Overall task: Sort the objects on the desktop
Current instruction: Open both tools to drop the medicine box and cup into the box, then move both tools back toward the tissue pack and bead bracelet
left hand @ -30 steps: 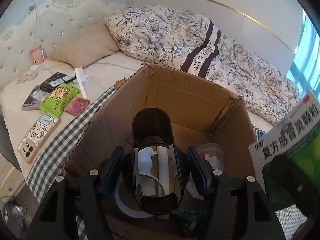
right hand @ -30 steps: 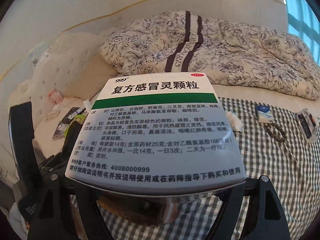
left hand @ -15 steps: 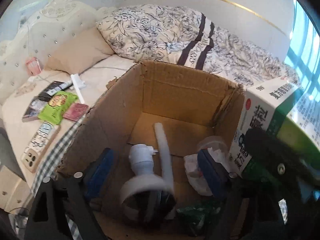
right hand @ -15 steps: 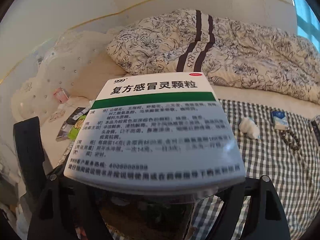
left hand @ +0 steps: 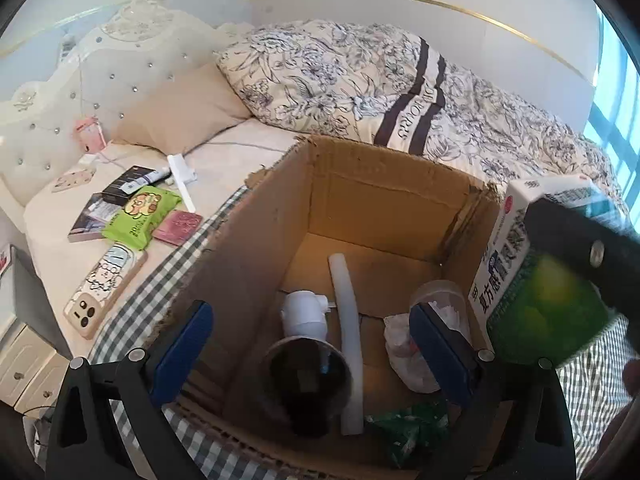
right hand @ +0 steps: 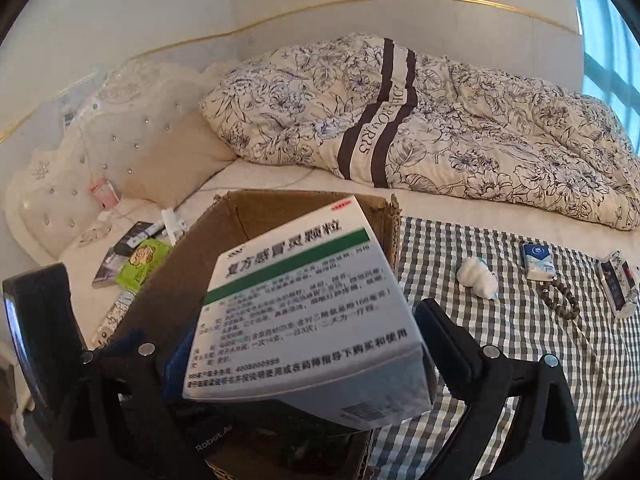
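Observation:
An open cardboard box (left hand: 384, 196) stands on the checked cloth on the bed. In it lie a dark cup (left hand: 310, 376), a white tube (left hand: 348, 320), a white fitting (left hand: 306, 312), crumpled paper (left hand: 404, 344) and a green wrapper (left hand: 404, 428). My left gripper (left hand: 312, 332) is open and empty above the box. My right gripper (right hand: 296, 348) has its jaws apart; the white and green medicine box (right hand: 304, 312) sits tilted between them over the box's right edge, and also shows in the left wrist view (left hand: 532, 276).
On the sheet left of the box lie a phone (left hand: 104, 292), a green packet (left hand: 140, 216), a red card (left hand: 178, 227) and booklets. On the checked cloth (right hand: 520, 340) right of the box lie a white figurine (right hand: 478, 278), a blue pack (right hand: 538, 261) and a bead bracelet (right hand: 560, 300). A quilt (right hand: 440, 128) lies behind.
My left gripper let go of the dark cup, which now lies in the box, and opened wide. My right gripper moved left over the box, its jaws widened, and the medicine box tilted.

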Demonstrator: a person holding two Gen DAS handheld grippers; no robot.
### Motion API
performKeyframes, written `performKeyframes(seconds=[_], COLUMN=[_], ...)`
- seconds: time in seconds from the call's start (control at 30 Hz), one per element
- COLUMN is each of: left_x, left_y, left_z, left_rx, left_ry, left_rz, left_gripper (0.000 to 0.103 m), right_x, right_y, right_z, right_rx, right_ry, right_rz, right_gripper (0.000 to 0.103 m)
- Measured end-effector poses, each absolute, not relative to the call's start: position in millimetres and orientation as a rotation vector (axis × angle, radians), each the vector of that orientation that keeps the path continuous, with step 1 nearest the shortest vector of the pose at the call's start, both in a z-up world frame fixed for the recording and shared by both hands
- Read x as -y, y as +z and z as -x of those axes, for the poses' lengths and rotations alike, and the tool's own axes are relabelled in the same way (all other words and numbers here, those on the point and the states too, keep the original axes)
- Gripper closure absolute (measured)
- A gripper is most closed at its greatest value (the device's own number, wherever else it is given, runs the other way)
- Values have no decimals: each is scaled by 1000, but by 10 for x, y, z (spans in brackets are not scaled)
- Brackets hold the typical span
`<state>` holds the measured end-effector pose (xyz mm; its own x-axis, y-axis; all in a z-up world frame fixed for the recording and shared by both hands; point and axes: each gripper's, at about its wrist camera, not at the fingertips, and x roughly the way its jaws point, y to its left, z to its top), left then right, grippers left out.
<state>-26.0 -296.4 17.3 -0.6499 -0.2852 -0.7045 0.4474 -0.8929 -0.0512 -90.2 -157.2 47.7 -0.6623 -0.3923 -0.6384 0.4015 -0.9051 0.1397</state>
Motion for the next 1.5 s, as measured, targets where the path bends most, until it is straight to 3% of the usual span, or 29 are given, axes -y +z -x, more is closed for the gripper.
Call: performKeyframes(seconds=[0.4, 0.77, 1.5], left_x=[2897, 2224, 523], left_y=[374, 574, 399], left_z=[102, 25, 272], left_rx=[-304, -244, -34], left_ry=[-2525, -2634, -2793], left_rz=[-980, -974, -1119], left_gripper=[2, 0, 0], right_x=[1528, 1033, -1261], right_y=[789, 893, 504], right_z=[877, 650, 404], right_rx=[23, 64, 252], right_ry=[-2557, -2606, -2841], right_rz=[-876, -869, -1012], right_gripper=[6, 6, 6])
